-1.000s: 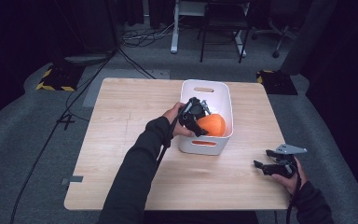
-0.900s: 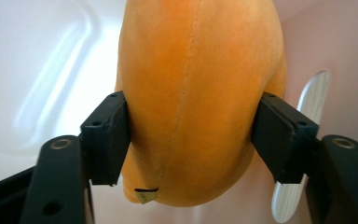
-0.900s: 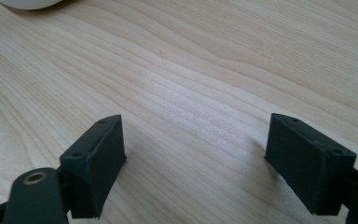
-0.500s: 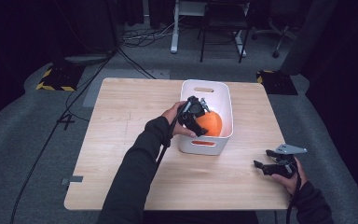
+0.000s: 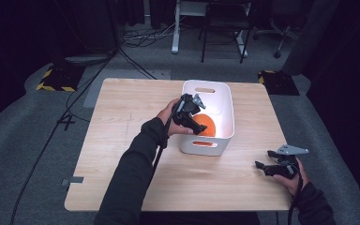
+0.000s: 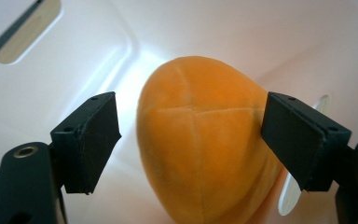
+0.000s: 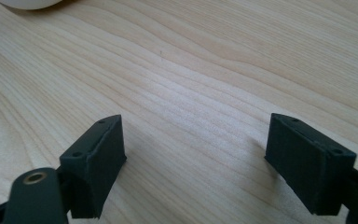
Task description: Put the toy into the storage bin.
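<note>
An orange, egg-shaped soft thing [image 6: 200, 154] lies in the white bin [image 5: 229, 110], seen from above as an orange patch [image 5: 208, 124]. My left gripper [image 5: 198, 128] reaches down into the bin and its jaws have just been opening. In the left gripper view [image 6: 191, 140] the orange thing sits between the pads. The left pad [image 6: 95, 140] stands clear of it and the right pad [image 6: 298, 135] is at its edge. My right gripper [image 5: 261, 167] rests low over the table's front right, open, with bare wood between its jaws [image 7: 196, 158].
The wooden table [image 5: 122, 140] spreads to the left of the bin and in front of it. The bin has slot handles [image 5: 205, 144] in its near and far walls. Cables, a chair and a desk frame stand on the grey floor beyond the table.
The left hand has shifted slightly at the bin with the orange thing still under it. The right hand and gripper have not moved.
</note>
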### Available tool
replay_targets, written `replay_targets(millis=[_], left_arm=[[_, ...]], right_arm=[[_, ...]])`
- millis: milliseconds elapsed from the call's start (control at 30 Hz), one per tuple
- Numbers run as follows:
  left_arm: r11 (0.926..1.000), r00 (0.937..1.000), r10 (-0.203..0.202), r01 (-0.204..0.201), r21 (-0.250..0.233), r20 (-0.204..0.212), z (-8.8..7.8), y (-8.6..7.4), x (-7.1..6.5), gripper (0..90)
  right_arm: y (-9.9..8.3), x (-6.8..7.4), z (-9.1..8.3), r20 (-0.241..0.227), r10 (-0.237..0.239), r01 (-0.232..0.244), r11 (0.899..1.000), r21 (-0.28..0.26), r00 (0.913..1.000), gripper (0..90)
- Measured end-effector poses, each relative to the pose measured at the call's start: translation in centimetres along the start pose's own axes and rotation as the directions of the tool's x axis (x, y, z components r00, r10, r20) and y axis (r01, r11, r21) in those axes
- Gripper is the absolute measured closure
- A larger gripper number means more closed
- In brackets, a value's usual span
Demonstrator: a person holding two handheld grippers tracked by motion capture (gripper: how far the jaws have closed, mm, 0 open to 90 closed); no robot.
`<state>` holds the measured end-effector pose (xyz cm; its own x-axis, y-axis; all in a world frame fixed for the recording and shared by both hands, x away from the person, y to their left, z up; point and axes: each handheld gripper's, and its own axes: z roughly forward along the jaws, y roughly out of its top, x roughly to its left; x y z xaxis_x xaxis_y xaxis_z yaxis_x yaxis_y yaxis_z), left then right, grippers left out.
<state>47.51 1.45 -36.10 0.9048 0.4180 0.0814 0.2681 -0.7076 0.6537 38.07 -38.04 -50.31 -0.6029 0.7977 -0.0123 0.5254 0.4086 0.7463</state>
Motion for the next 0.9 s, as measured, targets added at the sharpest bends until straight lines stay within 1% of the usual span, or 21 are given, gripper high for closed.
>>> replay_targets(millis=[67, 133, 167, 267, 300, 333, 367, 400, 467, 533, 567, 600, 633, 667, 700, 733, 767, 800, 833, 867, 900], left_arm=[[0.9999, 0.9999, -0.008, 0.008, -0.014, -0.008, -0.5, -0.2, 0.1, 19.8], [0.9994, 0.9995, -0.025, 0.025, -0.023, -0.019, -1.0, -0.4, 0.2, 20.1], [0.9990, 0.9994, -0.031, 0.030, -0.034, -0.017, -1.3, -0.5, 0.3, 20.3], [0.9974, 0.9987, -0.039, 0.037, -0.062, -0.034, -1.9, -0.9, 0.4, 20.7], [0.9970, 0.9985, -0.042, 0.039, -0.067, -0.035, -2.1, -1.0, 0.5, 20.8], [0.9962, 0.9980, -0.042, 0.038, -0.079, -0.047, -2.4, -1.1, 0.6, 20.9], [0.9958, 0.9977, -0.049, 0.045, -0.079, -0.046, -2.5, -1.2, 0.5, 20.8], [0.9952, 0.9972, -0.053, 0.049, -0.085, -0.053, -2.5, -1.2, 0.5, 20.8], [0.9929, 0.9964, -0.057, 0.050, -0.108, -0.063, -2.8, -1.4, 0.6, 20.7], [0.9889, 0.9941, -0.067, 0.054, -0.138, -0.086, -3.1, -1.5, 0.5, 20.5], [0.9887, 0.9938, -0.065, 0.052, -0.141, -0.090, -3.3, -1.5, 0.5, 20.4], [0.9857, 0.9913, -0.075, 0.057, -0.159, -0.109, -3.4, -1.5, 0.5, 20.4], [0.9836, 0.9899, -0.080, 0.060, -0.170, -0.117, -3.5, -1.6, 0.4, 20.5], [0.9823, 0.9871, -0.082, 0.057, -0.179, -0.137, -3.7, -1.6, 0.4, 20.5], [0.9807, 0.9864, -0.088, 0.061, -0.186, -0.139, -3.8, -1.6, 0.4, 20.7], [0.9802, 0.9840, -0.090, 0.060, -0.189, -0.154, -4.0, -1.7, 0.5, 21.0], [0.9801, 0.9841, -0.089, 0.058, -0.190, -0.154, -4.1, -1.7, 0.5, 21.2], [0.9792, 0.9819, -0.090, 0.056, -0.195, -0.167, -4.2, -1.8, 0.5, 21.3], [0.9775, 0.9811, -0.097, 0.062, -0.201, -0.168, -4.3, -1.8, 0.5, 21.3], [0.9786, 0.9796, -0.091, 0.055, -0.198, -0.179, -4.5, -1.9, 0.6, 21.3], [0.9711, 0.9778, -0.115, 0.073, -0.227, -0.175, -4.5, -2.0, 0.6, 21.0]], right_arm=[[0.0, 0.0, 0.0, 0.000, 0.002, -0.002, 1.000, 0.000, 1.0000, 19.5], [0.0, 0.0, 0.0, -0.001, 0.000, 0.000, 1.000, 0.001, 1.0000, 19.5], [0.0, 0.0, 0.0, 0.000, 0.000, 0.000, 1.000, 0.002, 1.0000, 19.5], [0.0, 0.0, 0.0, -0.001, 0.000, 0.000, 1.000, 0.002, 1.0000, 19.5], [0.0, 0.0, 0.0, 0.000, 0.000, 0.000, 1.000, 0.001, 1.0000, 19.5], [0.0, 0.0, 0.0, -0.001, -0.001, 0.001, 1.000, 0.001, 1.0000, 19.5], [0.0, 0.0, 0.0, -0.001, 0.000, 0.000, 1.000, 0.002, 1.0000, 19.5], [0.0, 0.0, 0.0, -0.001, 0.000, 0.000, 1.000, 0.002, 1.0000, 19.5], [0.0, 0.0, 0.0, -0.001, 0.000, 0.000, 1.000, 0.001, 1.0000, 19.5], [0.0, 0.0, 0.0, 0.000, 0.001, -0.001, 1.000, 0.002, 1.0000, 19.5], [0.0, 0.0, 0.0, -0.001, -0.001, 0.001, 1.000, 0.002, 1.0000, 19.5], [0.0, 0.0, 0.0, 0.000, 0.001, -0.001, 1.000, -0.001, 1.0000, 19.5], [0.0, 0.0, 0.0, 0.000, -0.002, 0.002, 1.000, 0.001, 1.0000, 19.5], [0.0, 0.0, 0.0, 0.000, 0.002, -0.002, 1.000, 0.000, 1.0000, 19.5], [0.0, 0.0, 0.0, 0.000, 0.000, 0.000, 1.000, -0.001, 1.0000, 19.5], [0.0, 0.0, 0.0, -0.001, -0.001, 0.001, 1.000, 0.001, 1.0000, 19.5], [0.0, 0.0, 0.0, -0.001, -0.001, 0.001, 1.000, 0.001, 1.0000, 19.5], [0.0, 0.0, 0.0, -0.001, 0.000, 0.000, 1.000, 0.001, 1.0000, 19.5], [0.0, 0.0, 0.0, 0.001, 0.001, -0.001, 1.000, -0.001, 1.0000, 19.5], [0.0, 0.0, 0.0, 0.000, -0.001, 0.001, 1.000, -0.001, 1.0000, 19.5], [0.0, 0.0, 0.0, 0.000, 0.002, -0.002, 1.000, 0.000, 1.0000, 19.5]])
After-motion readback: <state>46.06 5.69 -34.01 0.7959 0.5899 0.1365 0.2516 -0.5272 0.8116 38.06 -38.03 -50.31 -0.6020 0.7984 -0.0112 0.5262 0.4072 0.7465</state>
